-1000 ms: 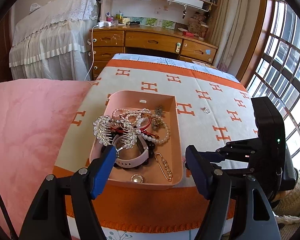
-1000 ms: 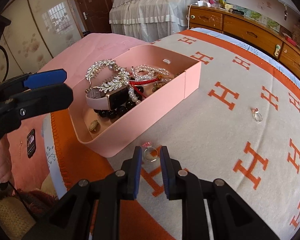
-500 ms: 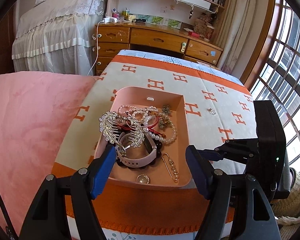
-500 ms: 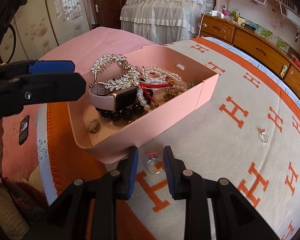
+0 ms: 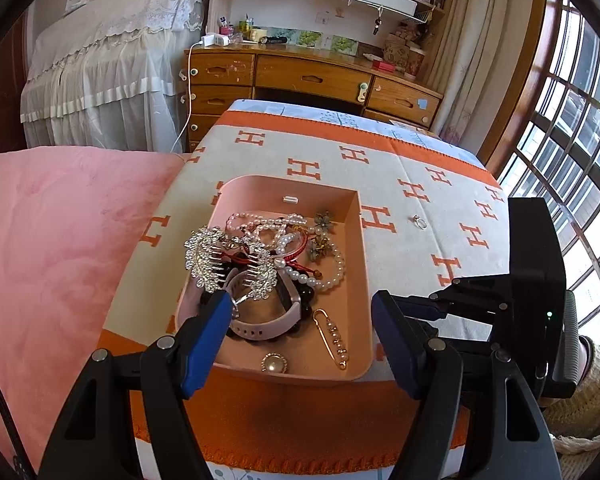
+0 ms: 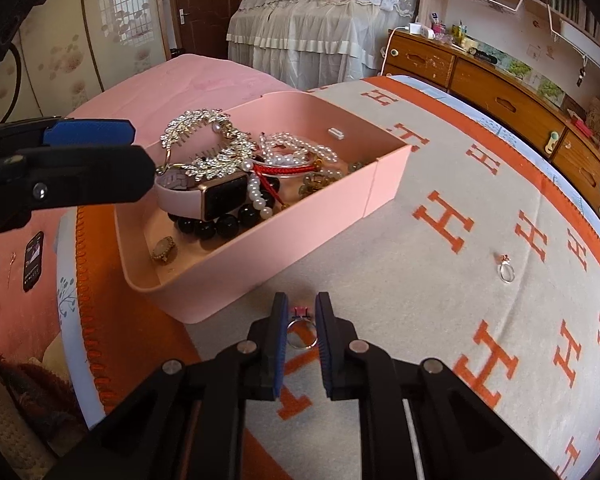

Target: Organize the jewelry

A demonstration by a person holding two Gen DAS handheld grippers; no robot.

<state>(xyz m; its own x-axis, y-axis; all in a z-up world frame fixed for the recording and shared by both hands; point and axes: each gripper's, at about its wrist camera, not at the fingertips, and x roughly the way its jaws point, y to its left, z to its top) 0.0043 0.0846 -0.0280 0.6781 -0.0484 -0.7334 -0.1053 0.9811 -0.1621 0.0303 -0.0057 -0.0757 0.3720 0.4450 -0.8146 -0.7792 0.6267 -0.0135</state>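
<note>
Writing: orange "H" letters repeated across the blanket point(image 6: 440, 280) | Right gripper point(image 6: 301, 334) closing, pink-stone ring point(image 6: 300, 330) between its jaws, just beside the pink tray point(image 6: 236, 276) | Left gripper point(image 5: 300, 344) wide, empty, above the tray's near end | Second ring point(image 6: 507, 271) well apart on the blanket | Tray held comb, pearls, watch.

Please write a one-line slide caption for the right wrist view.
Right gripper closing around a pink-stone ring on the blanket, beside the pink jewelry tray.
</note>
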